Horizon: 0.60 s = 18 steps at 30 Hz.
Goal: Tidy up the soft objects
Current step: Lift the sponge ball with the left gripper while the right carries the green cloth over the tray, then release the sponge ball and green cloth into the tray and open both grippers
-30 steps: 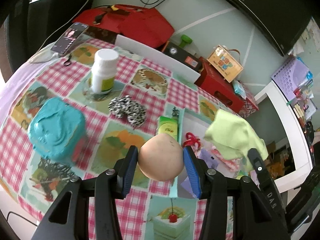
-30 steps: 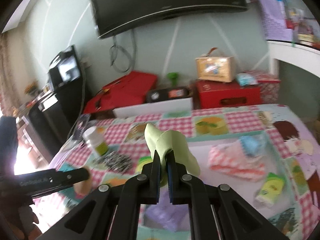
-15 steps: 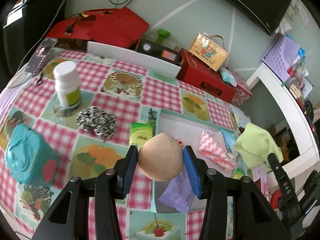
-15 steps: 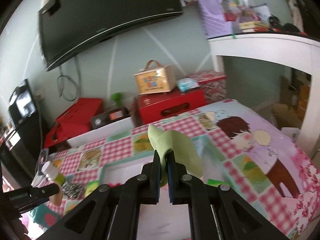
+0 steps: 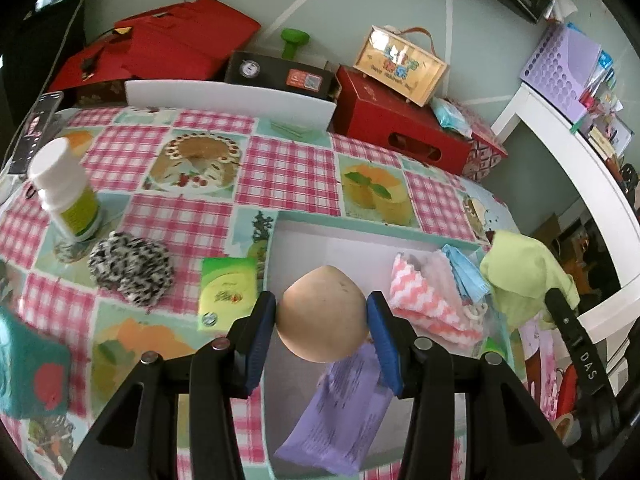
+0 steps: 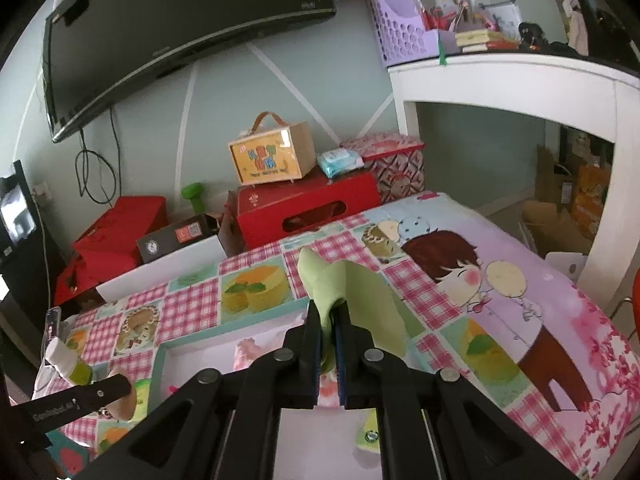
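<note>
My left gripper [image 5: 322, 318] is shut on a beige soft ball [image 5: 323, 314] and holds it above the left part of a shallow teal-rimmed tray [image 5: 360, 226]. The tray holds a pink chevron cloth [image 5: 424, 300], a blue packet [image 5: 466, 272] and a purple packet [image 5: 340, 412]. My right gripper [image 6: 328, 322] is shut on a light green cloth [image 6: 356, 300] over the tray's right end [image 6: 256, 318]; the cloth also shows in the left wrist view [image 5: 524, 276]. A black-and-white fuzzy scrunchie [image 5: 132, 266] lies on the table left of the tray.
A green tissue pack [image 5: 226, 292] lies beside the tray's left rim. A white bottle [image 5: 66, 192] stands at the far left, a teal soft block [image 5: 28, 368] at the near left. Red boxes [image 5: 400, 124] and a white board [image 5: 228, 102] line the table's back edge.
Both grippers have swung right with their loads. The ball moved from over the tablecloth to over the tray. The green cloth moved toward the tray's right end.
</note>
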Each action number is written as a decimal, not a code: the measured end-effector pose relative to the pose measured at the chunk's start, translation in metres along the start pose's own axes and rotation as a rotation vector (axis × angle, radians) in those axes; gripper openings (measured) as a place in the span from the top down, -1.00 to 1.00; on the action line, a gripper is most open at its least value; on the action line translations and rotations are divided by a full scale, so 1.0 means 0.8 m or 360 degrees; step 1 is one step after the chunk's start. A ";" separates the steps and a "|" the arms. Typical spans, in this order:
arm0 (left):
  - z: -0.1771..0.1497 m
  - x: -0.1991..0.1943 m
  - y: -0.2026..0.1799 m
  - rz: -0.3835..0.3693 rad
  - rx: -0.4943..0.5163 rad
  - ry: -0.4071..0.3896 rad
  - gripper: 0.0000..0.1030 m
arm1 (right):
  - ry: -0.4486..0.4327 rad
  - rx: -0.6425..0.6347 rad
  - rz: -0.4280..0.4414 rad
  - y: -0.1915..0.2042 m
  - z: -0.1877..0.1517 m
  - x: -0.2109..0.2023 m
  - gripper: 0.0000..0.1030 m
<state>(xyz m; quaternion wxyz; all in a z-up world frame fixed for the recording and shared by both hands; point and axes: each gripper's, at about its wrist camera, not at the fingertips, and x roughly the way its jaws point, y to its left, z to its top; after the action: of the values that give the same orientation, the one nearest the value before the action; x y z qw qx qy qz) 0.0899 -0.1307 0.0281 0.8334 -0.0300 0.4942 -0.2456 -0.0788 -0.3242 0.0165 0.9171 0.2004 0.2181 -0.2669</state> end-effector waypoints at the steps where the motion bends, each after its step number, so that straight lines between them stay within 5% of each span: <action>1: 0.002 0.006 -0.002 -0.0004 0.0008 0.0008 0.06 | 0.0019 -0.0012 0.0002 0.002 -0.002 0.005 0.87; 18: 0.004 0.072 -0.024 -0.0038 0.0151 0.0110 0.05 | 0.0316 -0.0226 0.0014 0.038 -0.042 0.069 0.87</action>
<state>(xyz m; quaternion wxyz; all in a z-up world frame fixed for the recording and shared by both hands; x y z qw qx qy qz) 0.1075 -0.1736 -0.0109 0.8134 0.0121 0.5101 -0.2795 -0.0288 -0.3062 -0.0316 0.9040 0.1613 0.3253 -0.2257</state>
